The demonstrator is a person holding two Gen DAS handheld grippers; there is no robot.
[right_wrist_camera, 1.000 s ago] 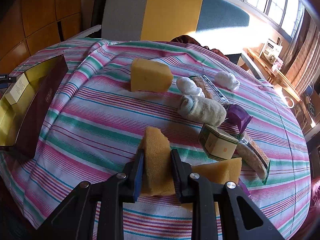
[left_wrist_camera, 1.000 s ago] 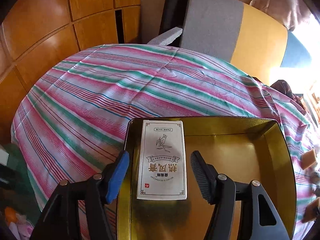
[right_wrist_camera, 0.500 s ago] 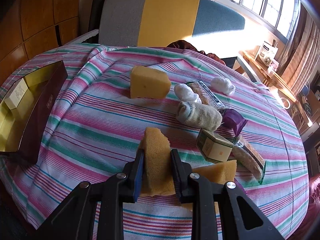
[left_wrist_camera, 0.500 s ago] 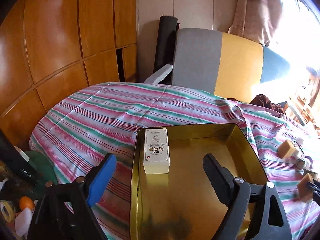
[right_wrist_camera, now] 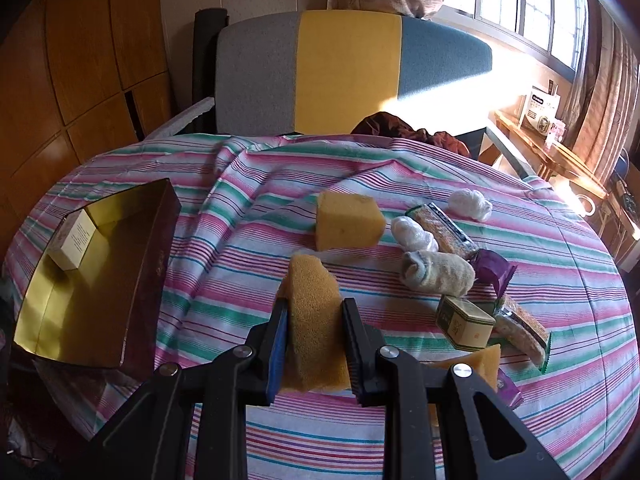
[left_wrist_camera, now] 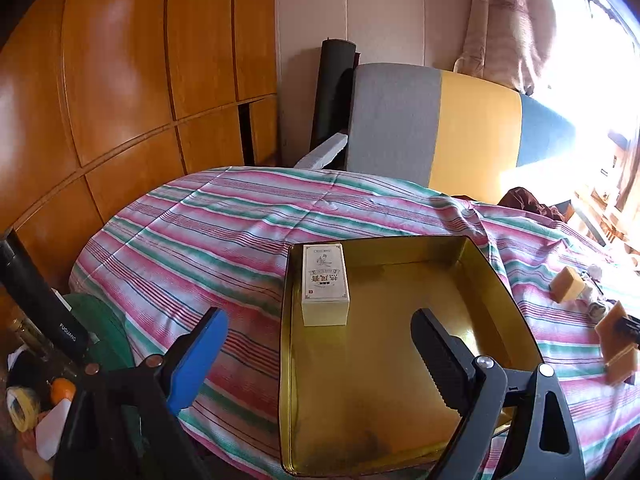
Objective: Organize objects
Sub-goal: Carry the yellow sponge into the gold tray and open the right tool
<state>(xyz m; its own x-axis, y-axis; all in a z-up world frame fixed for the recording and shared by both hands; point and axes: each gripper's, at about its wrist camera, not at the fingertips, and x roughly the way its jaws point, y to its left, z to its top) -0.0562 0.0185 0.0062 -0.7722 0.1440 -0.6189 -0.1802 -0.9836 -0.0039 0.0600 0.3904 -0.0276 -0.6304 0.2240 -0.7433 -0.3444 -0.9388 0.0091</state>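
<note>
Wood-panelled room, round table under a striped cloth [right_wrist_camera: 248, 248], sun coming in from the window side. Your right gripper [right_wrist_camera: 314, 344] is clenched on a yellow sponge wedge [right_wrist_camera: 314, 316], pads pressing both faces, sponge lifted off the cloth. Your left gripper [left_wrist_camera: 320, 344] has its jaws spread wide w/ nothing between them, hanging over the near end of the gold tin tray [left_wrist_camera: 384, 392]. In the tray's far left corner lies a cream carton [left_wrist_camera: 324, 284], flat, long side along the tray wall. Out from the right gripper: a bigger sponge block [right_wrist_camera: 348, 226] beyond it, then two white wrapped bundles [right_wrist_camera: 414, 234], a rolled sock [right_wrist_camera: 438, 274], a purple packet [right_wrist_camera: 494, 270], a green-gold box [right_wrist_camera: 464, 322] and snack bars [right_wrist_camera: 520, 330], all loose on the cloth. A grey/yellow/blue chair back [right_wrist_camera: 348, 72] stands behind the table.
</note>
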